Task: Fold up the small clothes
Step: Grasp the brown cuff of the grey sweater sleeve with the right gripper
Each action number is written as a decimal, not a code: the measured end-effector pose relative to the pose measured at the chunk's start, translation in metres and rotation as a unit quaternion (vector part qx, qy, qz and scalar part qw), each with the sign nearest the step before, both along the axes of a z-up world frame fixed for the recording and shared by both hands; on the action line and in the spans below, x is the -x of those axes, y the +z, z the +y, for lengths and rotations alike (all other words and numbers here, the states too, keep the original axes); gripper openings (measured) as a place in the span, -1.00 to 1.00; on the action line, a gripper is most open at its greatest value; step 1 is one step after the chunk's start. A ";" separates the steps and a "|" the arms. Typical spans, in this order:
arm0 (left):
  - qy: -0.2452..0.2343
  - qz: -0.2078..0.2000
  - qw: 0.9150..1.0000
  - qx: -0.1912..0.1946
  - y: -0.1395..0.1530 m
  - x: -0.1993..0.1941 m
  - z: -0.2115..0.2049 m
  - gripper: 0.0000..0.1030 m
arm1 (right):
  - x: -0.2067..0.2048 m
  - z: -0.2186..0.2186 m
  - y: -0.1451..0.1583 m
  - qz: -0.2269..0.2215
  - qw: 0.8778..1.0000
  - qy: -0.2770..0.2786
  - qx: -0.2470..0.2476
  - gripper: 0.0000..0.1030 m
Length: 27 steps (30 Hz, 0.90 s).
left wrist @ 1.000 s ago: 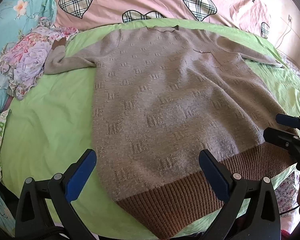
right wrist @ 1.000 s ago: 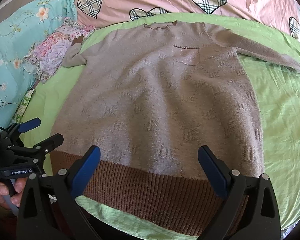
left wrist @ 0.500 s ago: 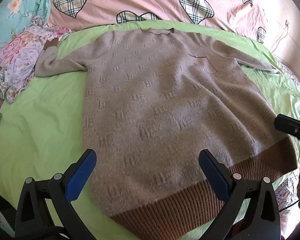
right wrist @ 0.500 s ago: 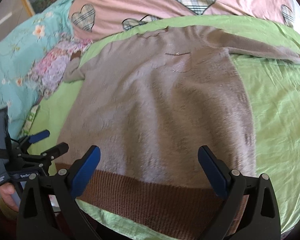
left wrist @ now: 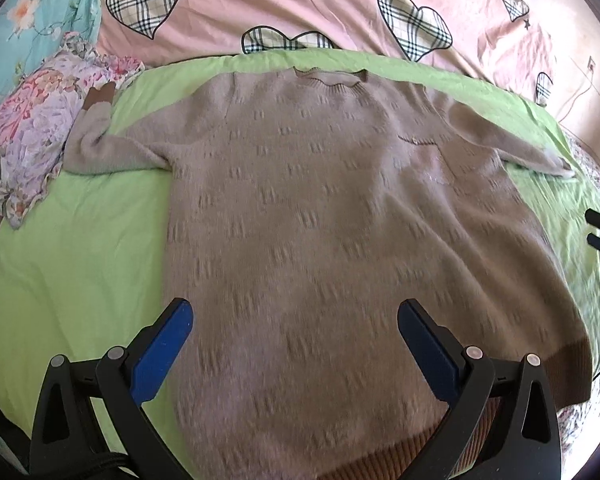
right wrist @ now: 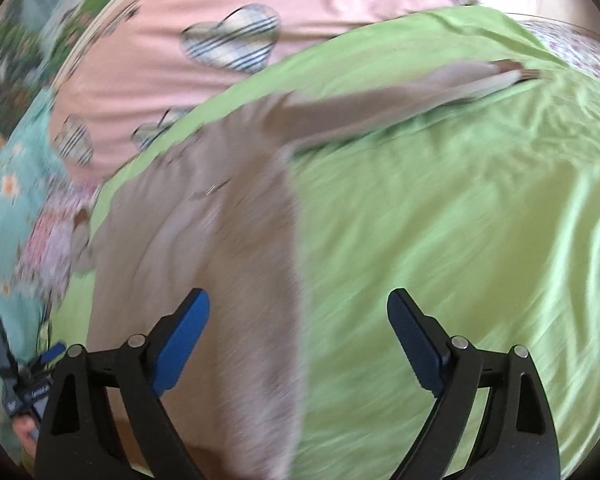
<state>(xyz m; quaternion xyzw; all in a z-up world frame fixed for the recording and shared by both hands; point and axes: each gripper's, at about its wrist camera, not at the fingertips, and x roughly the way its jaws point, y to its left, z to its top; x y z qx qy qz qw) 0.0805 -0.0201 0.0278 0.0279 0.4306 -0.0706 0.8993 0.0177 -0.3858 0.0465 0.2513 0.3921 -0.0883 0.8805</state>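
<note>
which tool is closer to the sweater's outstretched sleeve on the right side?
Right. The right tool hangs over the sweater's side edge, facing that sleeve. The left tool hangs over the sweater's lower middle, farther away.

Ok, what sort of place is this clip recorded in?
Most likely a bedroom at home. A sweater is spread on a bed's green sheet, with a pink heart-print quilt beyond it and a floral fabric bundle beside it.

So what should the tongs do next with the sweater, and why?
Probably the right tongs should reach for the long sleeve. The sweater lies flat and unfolded on the green sheet, both tongs are open and empty, and that sleeve sticks straight out.
</note>
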 end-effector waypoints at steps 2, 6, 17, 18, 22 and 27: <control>0.001 0.000 1.000 -0.002 0.001 -0.009 -0.003 0.99 | -0.009 -0.023 0.001 0.002 1.000 -0.025 0.007 0.60; 0.003 0.010 1.000 0.000 0.002 -0.030 -0.010 0.99 | -0.026 -0.073 0.001 -0.001 0.998 -0.069 0.017 0.45; 0.016 0.040 0.999 -0.012 -0.012 -0.070 -0.022 0.99 | -0.084 -0.248 -0.012 -0.004 0.974 -0.228 -0.010 0.14; 0.019 0.044 0.999 -0.013 -0.014 -0.073 -0.023 0.99 | -0.090 -0.257 -0.014 -0.001 0.972 -0.235 -0.011 0.11; 0.019 0.057 0.998 -0.011 -0.022 -0.083 -0.028 0.99 | -0.106 -0.285 -0.023 0.002 0.968 -0.251 -0.015 -0.22; 0.011 0.066 0.998 -0.012 -0.030 -0.089 -0.037 0.99 | -0.119 -0.286 -0.019 -0.001 0.972 -0.233 -0.008 -0.81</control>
